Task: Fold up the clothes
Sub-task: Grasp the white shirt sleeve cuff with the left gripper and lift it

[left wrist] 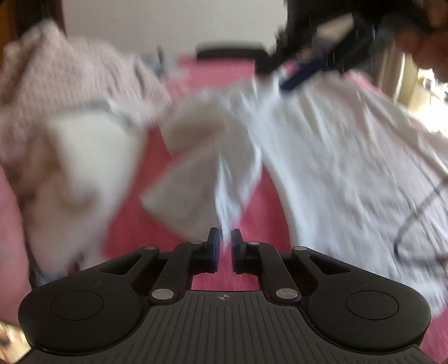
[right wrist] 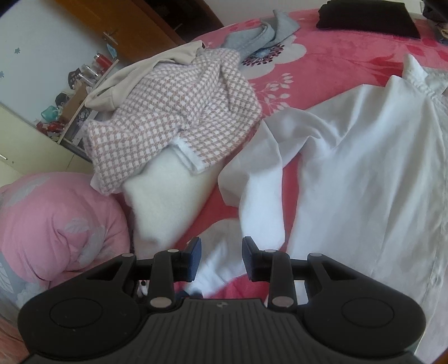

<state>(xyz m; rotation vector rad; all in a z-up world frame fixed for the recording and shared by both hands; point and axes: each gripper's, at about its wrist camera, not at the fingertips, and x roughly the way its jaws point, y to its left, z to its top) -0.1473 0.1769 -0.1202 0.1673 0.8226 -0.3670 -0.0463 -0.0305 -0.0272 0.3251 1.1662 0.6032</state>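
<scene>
On a bed [right wrist: 336,56] spread with a plush pink blanket printed in white flowers, laundry lies in soft heaps. At far left in the right wrist view sits a puffy pink quilt [right wrist: 56,224] with pale leaf shapes, rolled into a rounded bundle. Beside it a fluffy white garment [right wrist: 165,201] lies under a knitted top [right wrist: 179,112] woven in a small pink-and-white check, with a smooth beige garment [right wrist: 145,72] draped over its far edge. Beyond them a grey garment [right wrist: 257,36] lies crumpled, and a flat black folded item [right wrist: 369,16] rests near the bed's far side. To the right spreads a white shirt [right wrist: 364,173] of thin, creased cloth, collar toward the far side, one sleeve [right wrist: 260,168] folded loosely toward the checked knit.

The right tongs [right wrist: 221,259] stand partly open low over the shirt's near edge; white cloth shows between the dark pads, but whether they press on it cannot be told.

From the left wrist view, heavily blurred, the left tongs [left wrist: 226,249] are nearly closed, pinching a narrow pleat of the shirt's sleeve [left wrist: 212,156], which rises taut from the pads. At upper right there, the other tongs [left wrist: 308,64] and a person's hand [left wrist: 428,42] hover over the shirt body [left wrist: 350,145].
</scene>
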